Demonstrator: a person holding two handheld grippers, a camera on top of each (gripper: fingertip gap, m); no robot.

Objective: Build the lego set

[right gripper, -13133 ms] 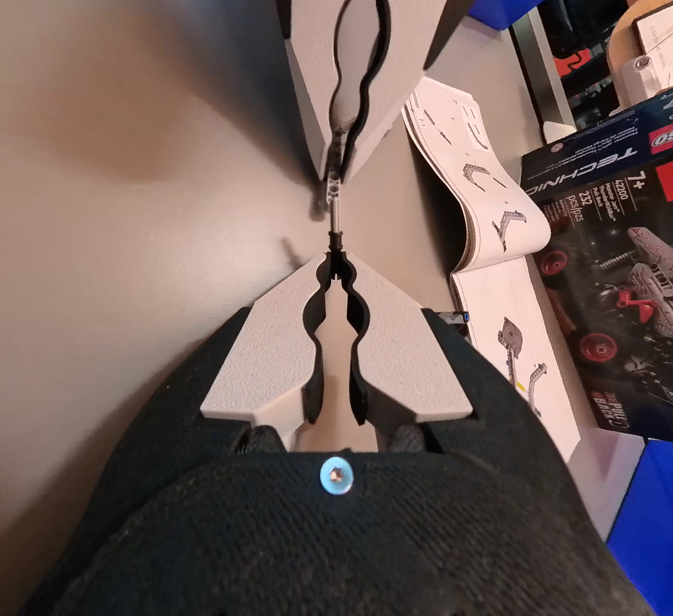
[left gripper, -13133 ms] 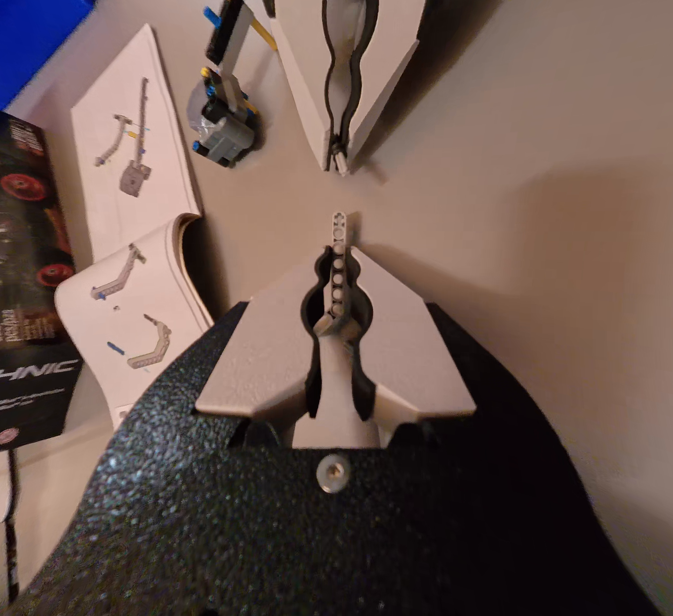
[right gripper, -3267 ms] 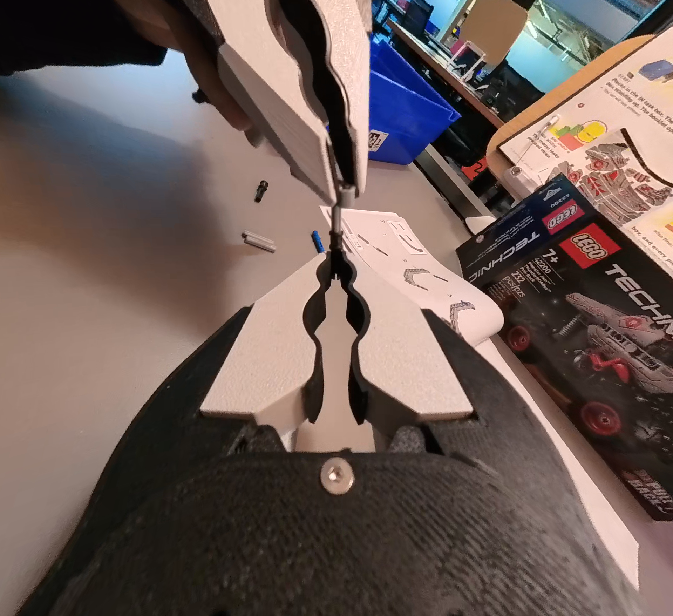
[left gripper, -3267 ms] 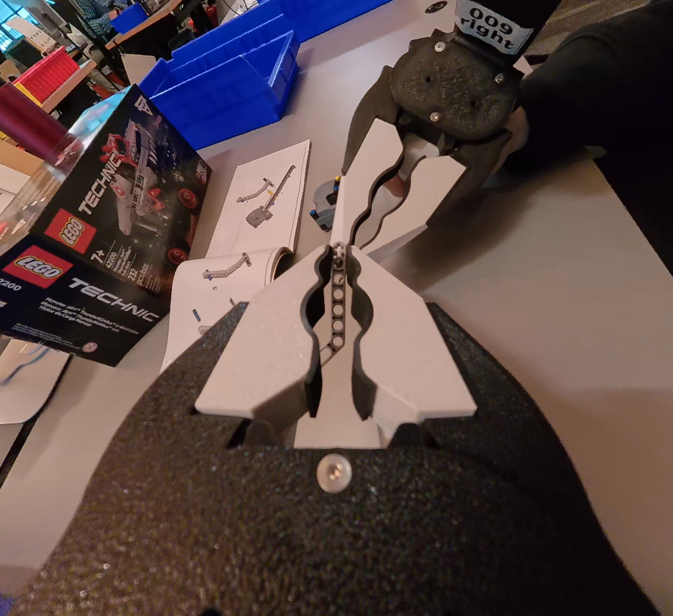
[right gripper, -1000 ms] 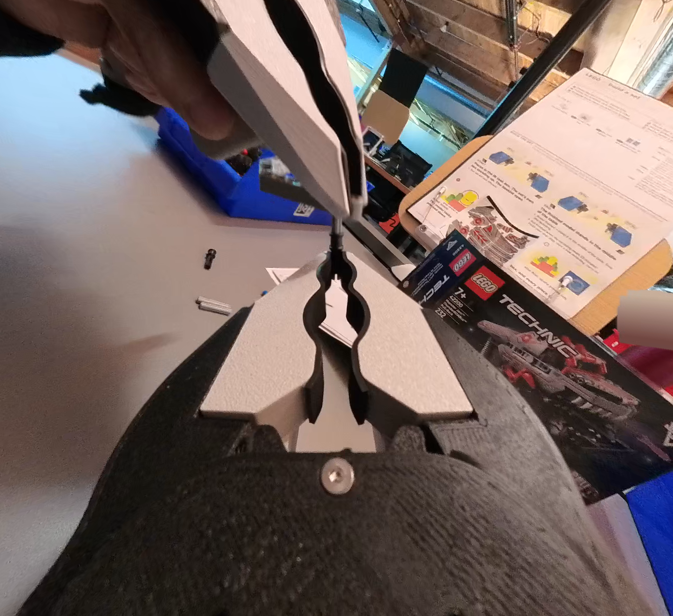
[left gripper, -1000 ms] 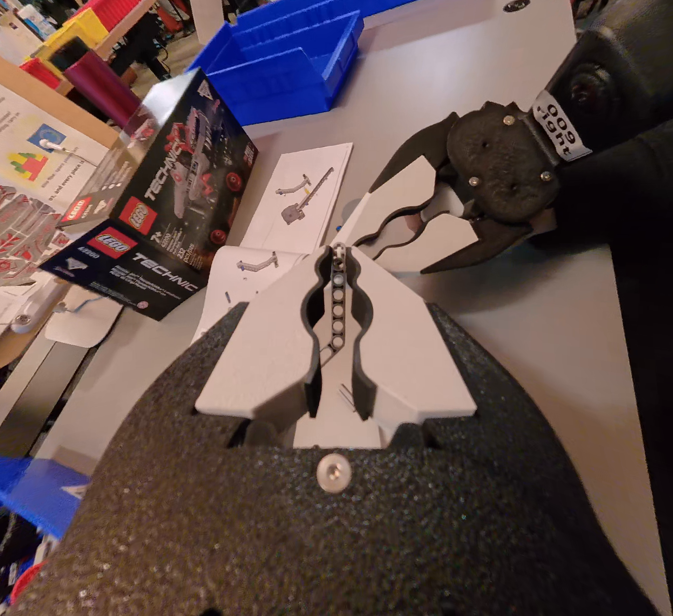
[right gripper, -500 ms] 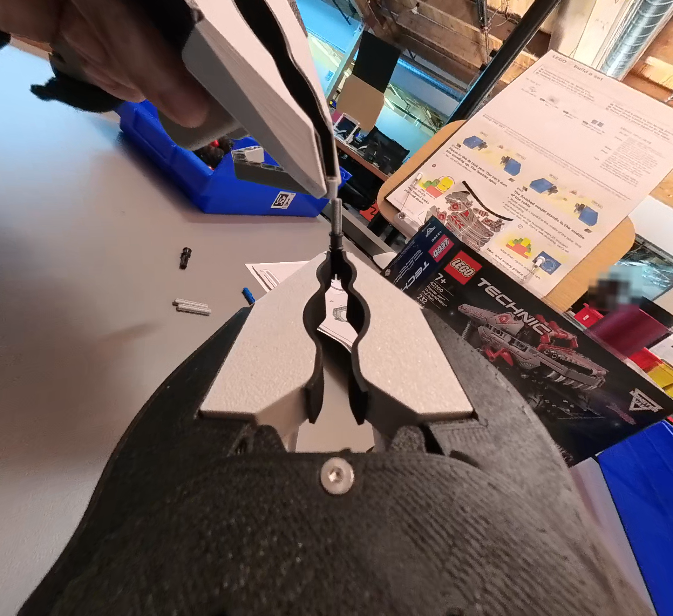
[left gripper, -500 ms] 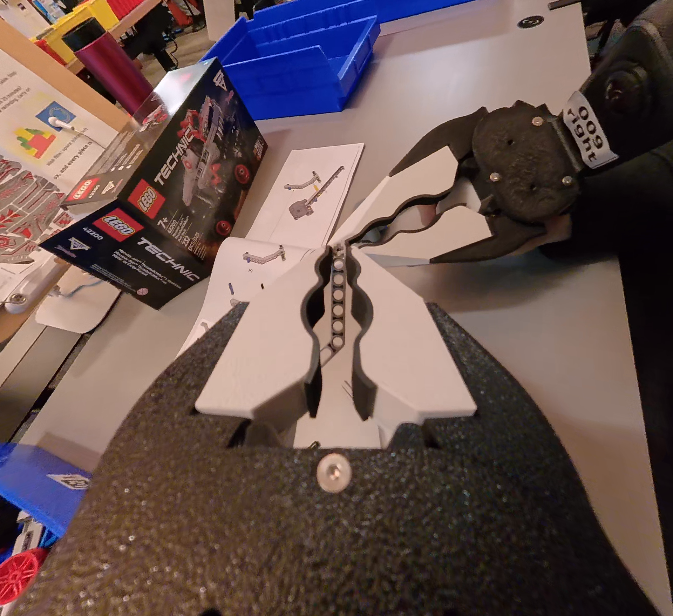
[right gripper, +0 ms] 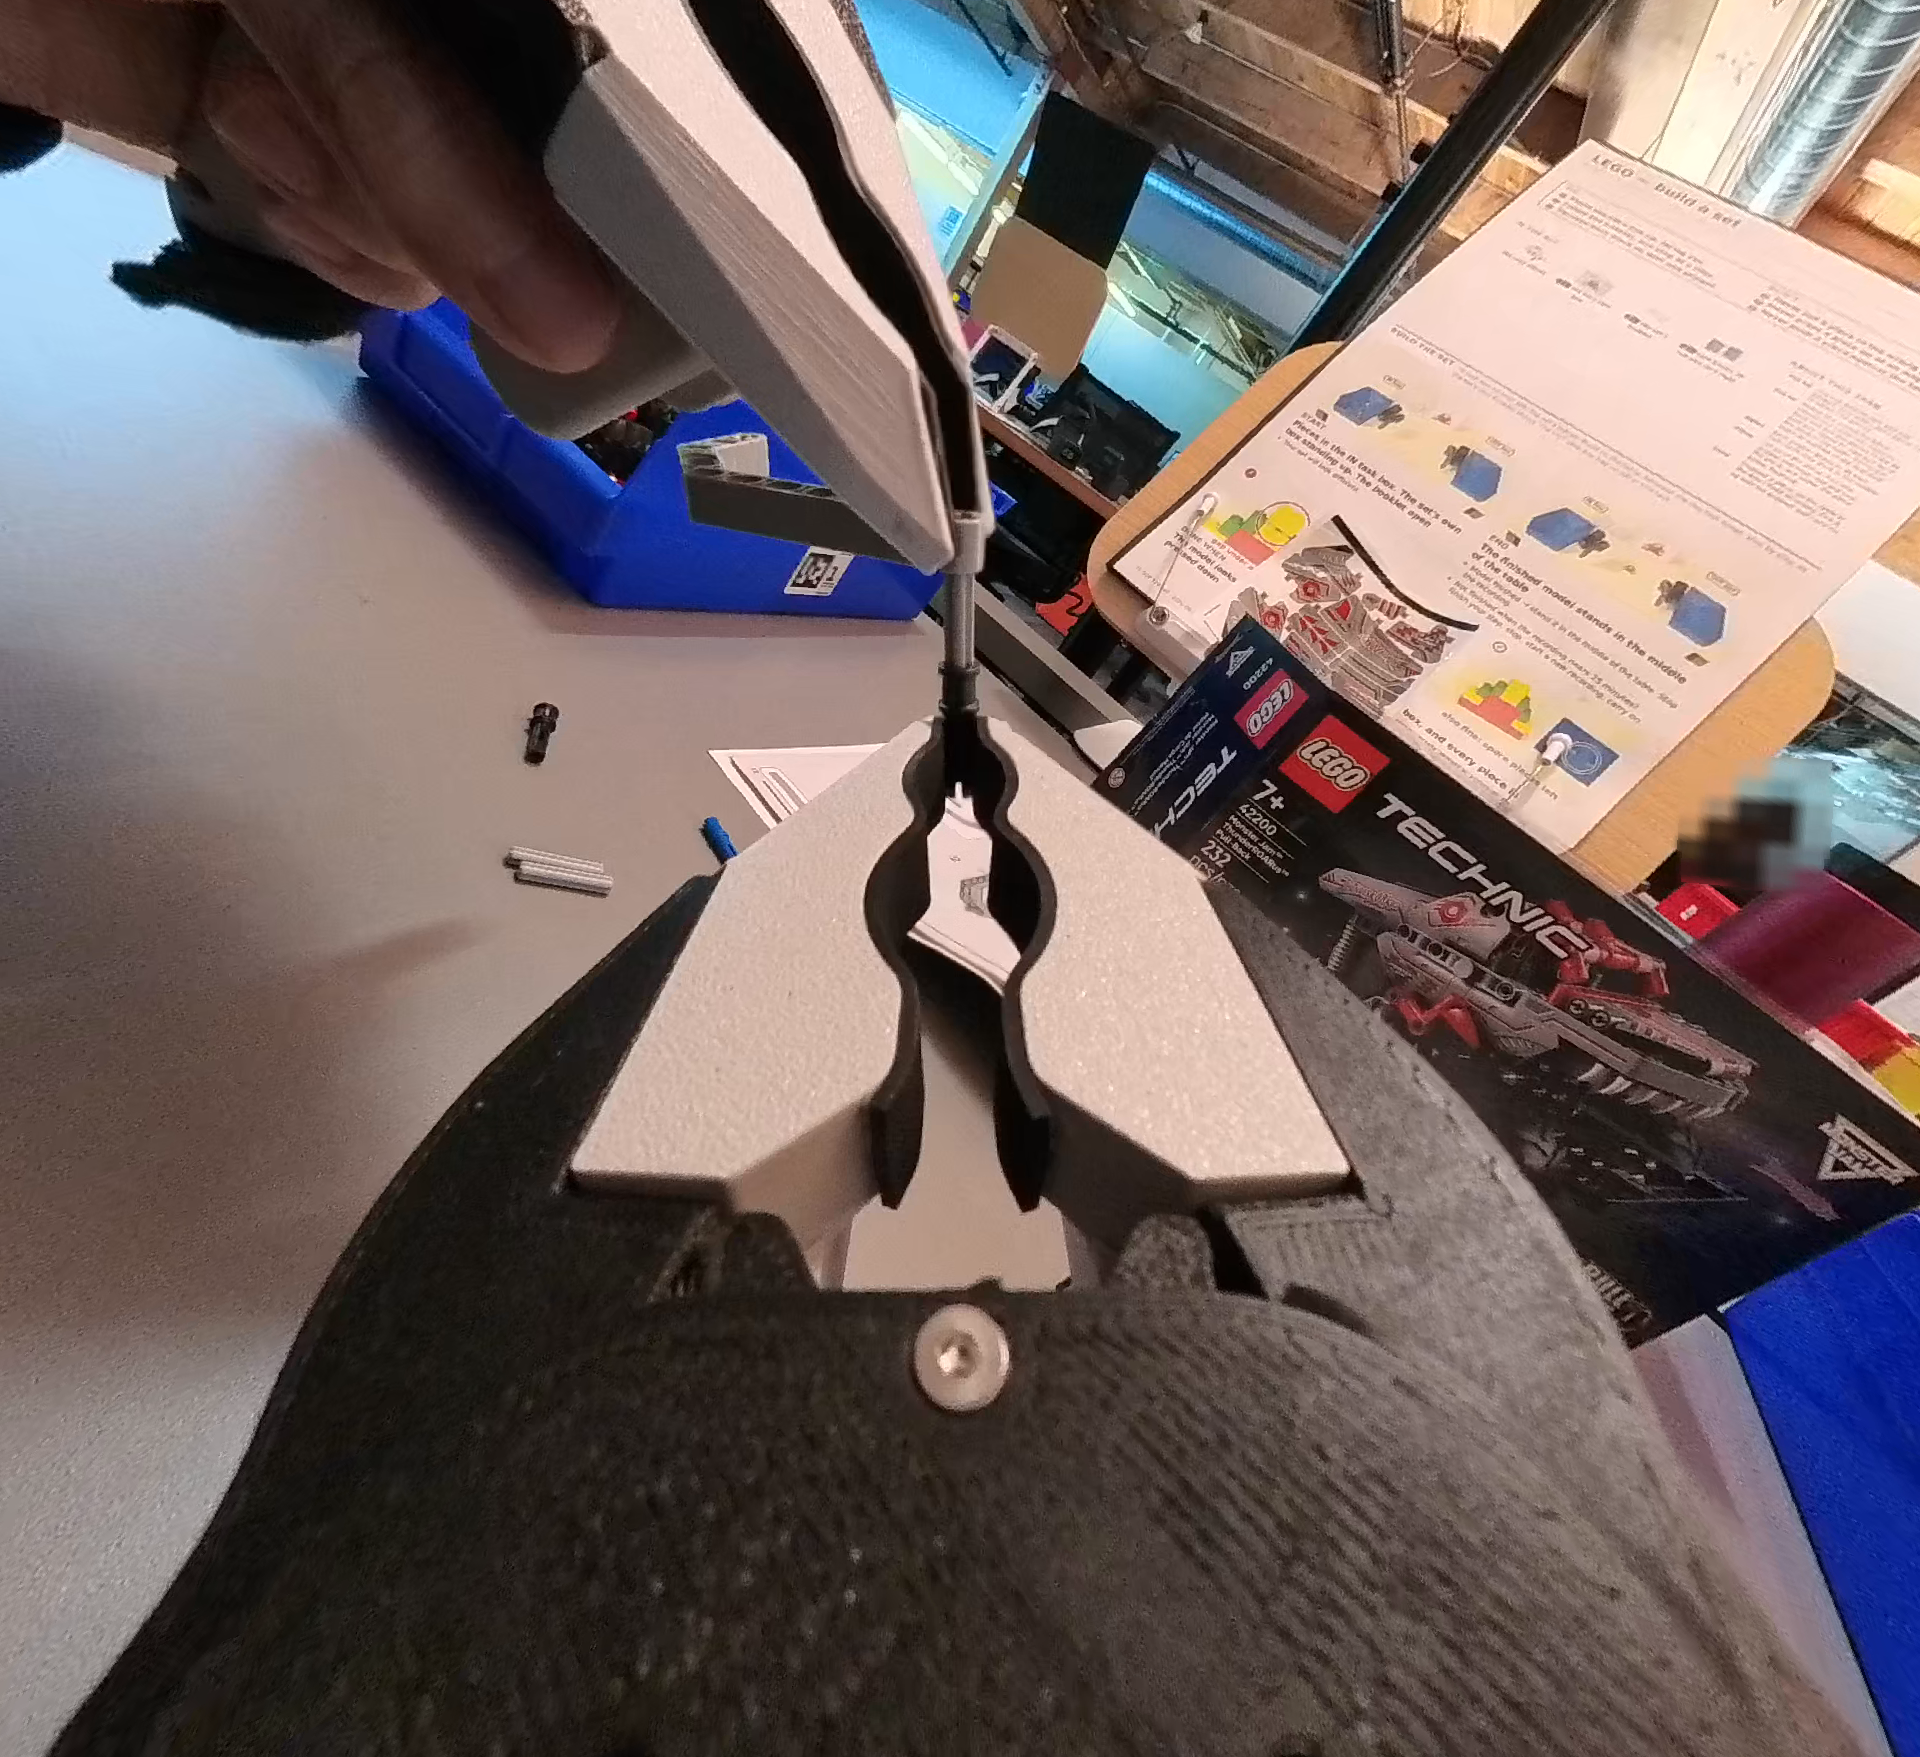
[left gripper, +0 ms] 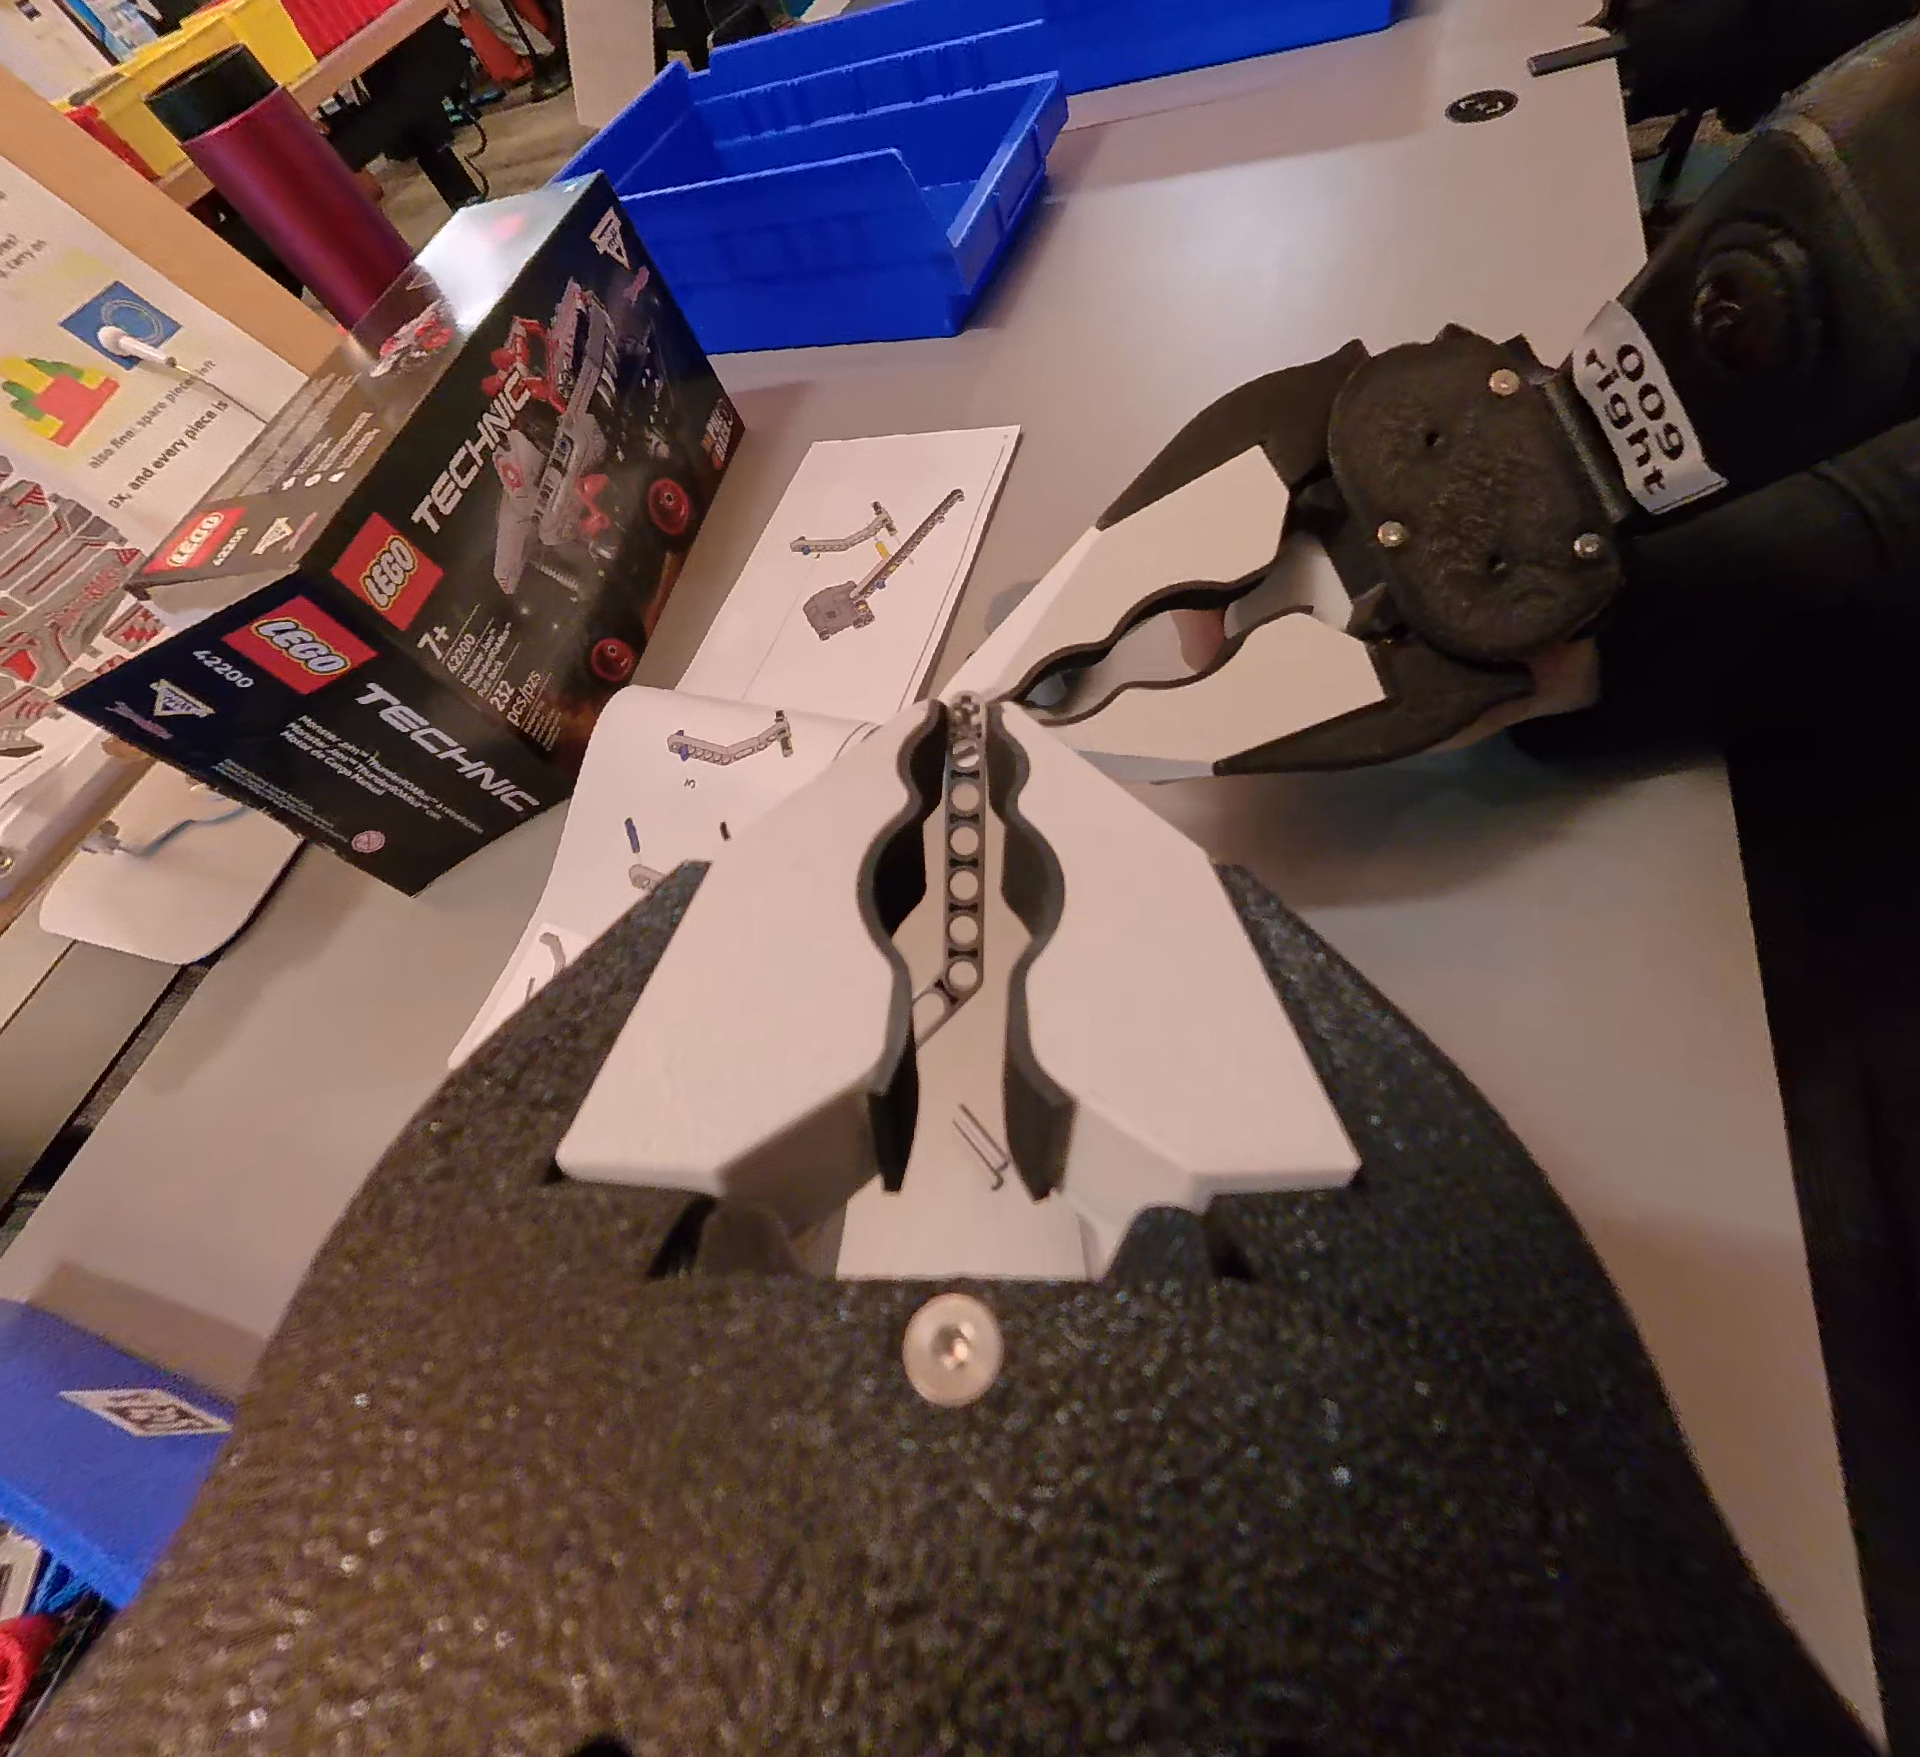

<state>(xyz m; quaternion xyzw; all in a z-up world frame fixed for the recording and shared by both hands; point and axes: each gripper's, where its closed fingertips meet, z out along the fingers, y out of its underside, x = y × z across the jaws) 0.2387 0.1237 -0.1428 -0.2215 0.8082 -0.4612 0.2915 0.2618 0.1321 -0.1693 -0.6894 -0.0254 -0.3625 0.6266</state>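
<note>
My left gripper (left gripper: 968, 712) is shut on a grey angled beam with holes (left gripper: 964, 860), whose tip pokes out between the fingertips. My right gripper (right gripper: 961, 733) is shut on the dark end of a thin grey axle (right gripper: 958, 627). The axle's other end meets the beam's tip (right gripper: 966, 535) at the left gripper's tips (right gripper: 951, 554), which come in from the upper left. In the left wrist view the right gripper (left gripper: 992, 684) comes in from the right and its tips touch mine. Both are held above the grey table (left gripper: 1351, 876).
An open instruction booklet (left gripper: 883, 554) and the set's black box (left gripper: 416, 564) lie to the left, with blue bins (left gripper: 831, 180) behind. A black pin (right gripper: 540, 731), two grey axles (right gripper: 561, 871) and a blue pin (right gripper: 717, 840) lie loose on the table. A poster board (right gripper: 1558, 460) stands behind the box (right gripper: 1455, 928). Left and right tips are no more than a few centimetres apart.
Both grippers stay shut, tip to tip, on the beam and the axle. In the left wrist view the right gripper has swung further right and lies flatter. The background has shifted slightly.
</note>
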